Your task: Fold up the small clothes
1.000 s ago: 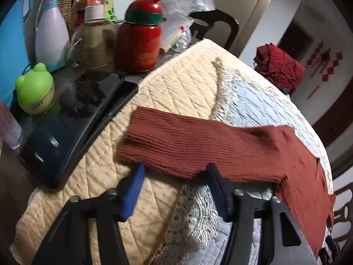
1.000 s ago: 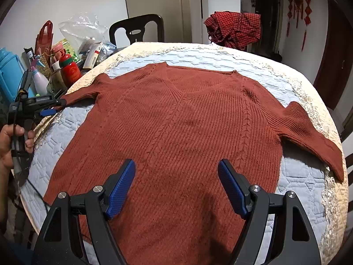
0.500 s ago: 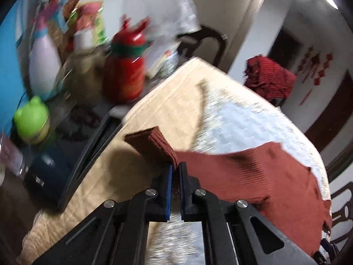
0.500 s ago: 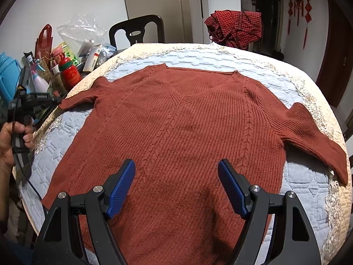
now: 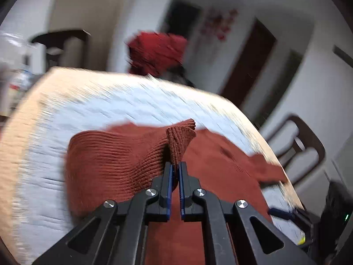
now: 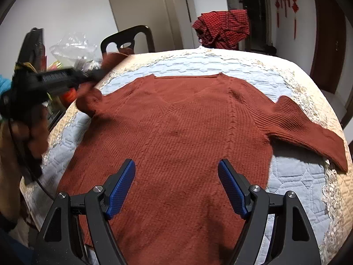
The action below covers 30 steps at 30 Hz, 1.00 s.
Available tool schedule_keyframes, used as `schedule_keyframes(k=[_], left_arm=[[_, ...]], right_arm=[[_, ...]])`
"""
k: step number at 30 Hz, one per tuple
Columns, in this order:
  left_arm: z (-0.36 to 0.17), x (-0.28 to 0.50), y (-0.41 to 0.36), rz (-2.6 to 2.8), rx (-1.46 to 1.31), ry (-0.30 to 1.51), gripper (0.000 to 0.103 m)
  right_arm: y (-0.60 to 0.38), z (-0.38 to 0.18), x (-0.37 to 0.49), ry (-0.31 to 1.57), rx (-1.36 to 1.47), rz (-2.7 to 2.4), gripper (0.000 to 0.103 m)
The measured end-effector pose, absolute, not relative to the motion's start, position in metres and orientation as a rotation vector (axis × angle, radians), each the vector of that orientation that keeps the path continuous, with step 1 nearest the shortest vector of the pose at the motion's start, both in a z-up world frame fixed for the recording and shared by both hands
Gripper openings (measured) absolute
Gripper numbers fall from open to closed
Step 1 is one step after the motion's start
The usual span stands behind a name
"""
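Observation:
A rust-brown knitted sweater (image 6: pixel 181 137) lies flat on the quilted round table (image 6: pixel 304 176), neck toward the far side. My left gripper (image 5: pixel 175 165) is shut on the cuff of the sweater's left sleeve (image 5: pixel 181 137), which is lifted off the table and bent over toward the body. In the right wrist view the left gripper (image 6: pixel 97 75) shows blurred at the left edge, held by a hand (image 6: pixel 24 130). My right gripper (image 6: pixel 176 172) hovers open above the sweater's lower body, nothing between its fingers. The right sleeve (image 6: pixel 308 132) lies spread out.
A red checked garment (image 6: pixel 222 28) hangs on a chair beyond the table. A dark chair (image 6: pixel 128 39) stands at the far left, with a plastic bag (image 6: pixel 72 48) and bottles beside the table. Another chair (image 5: pixel 295 145) stands at the right in the left wrist view.
My left gripper shut on the sleeve cuff, lifted it and swung it toward the sweater's body, turning away from the bottles. The right gripper stayed put and open.

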<state>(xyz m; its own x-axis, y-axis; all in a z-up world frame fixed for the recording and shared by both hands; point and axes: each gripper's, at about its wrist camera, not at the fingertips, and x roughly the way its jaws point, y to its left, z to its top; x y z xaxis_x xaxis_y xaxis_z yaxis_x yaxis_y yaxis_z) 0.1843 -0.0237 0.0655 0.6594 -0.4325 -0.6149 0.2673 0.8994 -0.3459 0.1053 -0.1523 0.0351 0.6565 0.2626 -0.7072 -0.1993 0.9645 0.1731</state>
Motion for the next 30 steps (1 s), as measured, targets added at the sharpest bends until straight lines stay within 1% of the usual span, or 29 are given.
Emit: schedule_keyframes(k=[3,4,6,7,8,9,11,13,15,19,23,25,26,27,28,30], left_arm=[[0.048,0.188,-0.037,-0.484,-0.237,0.835,0.008],[0.047,0.186,-0.037,-0.497,-0.226,0.831,0.011],[0.052,0.178,-0.027,-0.507,-0.229,0.808,0.027],[0.053,0.173,-0.018,-0.505,-0.239,0.793,0.039],[0.055,0.169,-0.009,-0.489,-0.246,0.773,0.044],[0.059,0.165,-0.001,-0.461,-0.246,0.755,0.044],[0.060,0.163,0.017,-0.386,-0.238,0.737,0.044],[0.057,0.167,0.040,-0.311,-0.244,0.746,0.044],[0.049,0.174,0.058,-0.235,-0.252,0.774,0.044],[0.038,0.186,0.079,-0.188,-0.284,0.803,0.044],[0.030,0.201,0.077,-0.203,-0.289,0.828,0.044],[0.023,0.213,0.073,-0.198,-0.283,0.853,0.044],[0.018,0.216,0.076,-0.191,-0.283,0.865,0.044],[0.014,0.218,0.076,-0.186,-0.285,0.878,0.044],[0.010,0.222,0.076,-0.192,-0.289,0.887,0.044],[0.005,0.222,0.073,-0.197,-0.291,0.900,0.044]], right_arm=[[-0.159,0.035,0.107,0.820,0.109,0.252,0.077],[-0.161,0.035,0.108,0.821,0.116,0.250,0.077],[-0.164,0.036,0.110,0.822,0.137,0.250,0.077],[-0.165,0.037,0.112,0.822,0.148,0.253,0.077],[-0.166,0.037,0.114,0.824,0.161,0.259,0.077],[-0.166,0.037,0.116,0.826,0.170,0.267,0.077],[-0.163,0.037,0.123,0.830,0.174,0.287,0.071],[-0.157,0.036,0.134,0.843,0.171,0.301,0.057],[-0.149,0.032,0.150,0.865,0.165,0.314,0.047],[-0.133,0.024,0.187,0.912,0.154,0.342,0.047],[-0.130,0.004,0.224,0.993,0.156,0.315,0.047],[-0.129,-0.001,0.232,0.997,0.145,0.315,0.046],[-0.126,0.000,0.234,0.994,0.131,0.316,0.042],[-0.124,0.002,0.234,0.995,0.120,0.316,0.028],[-0.122,0.004,0.234,0.994,0.114,0.326,0.010],[-0.118,0.005,0.236,0.995,0.097,0.346,0.006]])
